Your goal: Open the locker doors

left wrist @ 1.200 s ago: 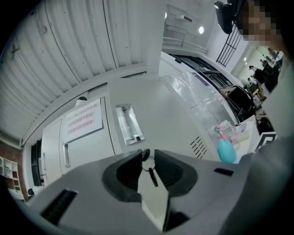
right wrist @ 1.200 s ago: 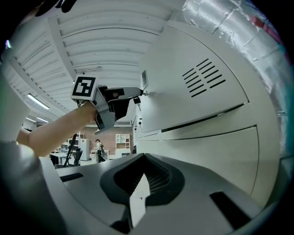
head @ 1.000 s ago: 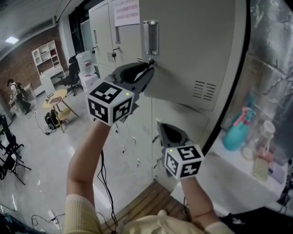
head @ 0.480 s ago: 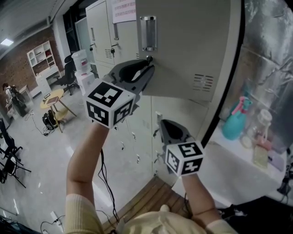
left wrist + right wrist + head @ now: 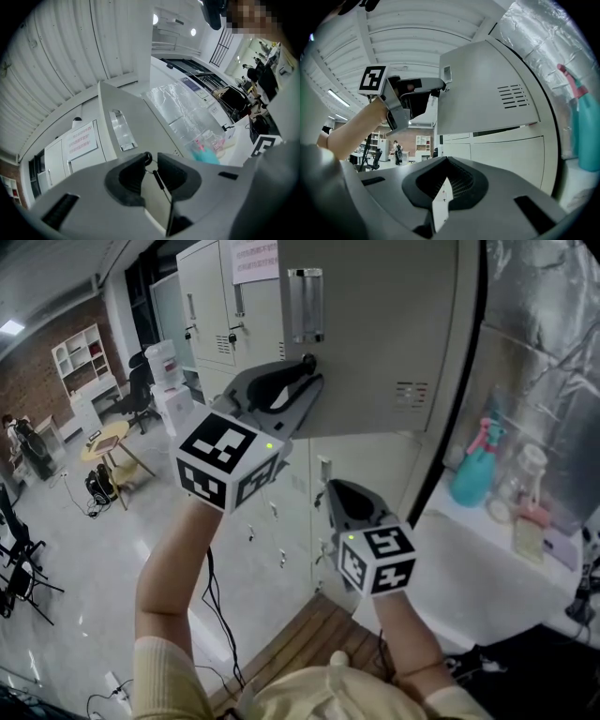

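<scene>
The grey upper locker door (image 5: pixel 384 334) stands swung out from the cabinet, with a chrome handle recess (image 5: pixel 305 304) above its lock. My left gripper (image 5: pixel 307 369) is shut on the small key (image 5: pixel 147 158) in that lock, its fingertips pinching the key ring. In the right gripper view the upper door (image 5: pixel 487 89) juts out over the closed lower door (image 5: pixel 506 154). My right gripper (image 5: pixel 330 493) is lower down, shut and empty, just in front of the lower door (image 5: pixel 375 474) near its latch (image 5: pixel 323 468).
A teal spray bottle (image 5: pixel 471 470) and clear bottles (image 5: pixel 527 474) sit on a white counter (image 5: pixel 469 559) at the right, below a foil-covered wall (image 5: pixel 544 352). More lockers (image 5: pixel 211 306) run back to the left. A wooden step (image 5: pixel 300 643) lies underfoot.
The upper door has swung farther out with my left gripper holding its key. More of the foil wall and counter shows at the right. My right gripper has shifted slightly.
</scene>
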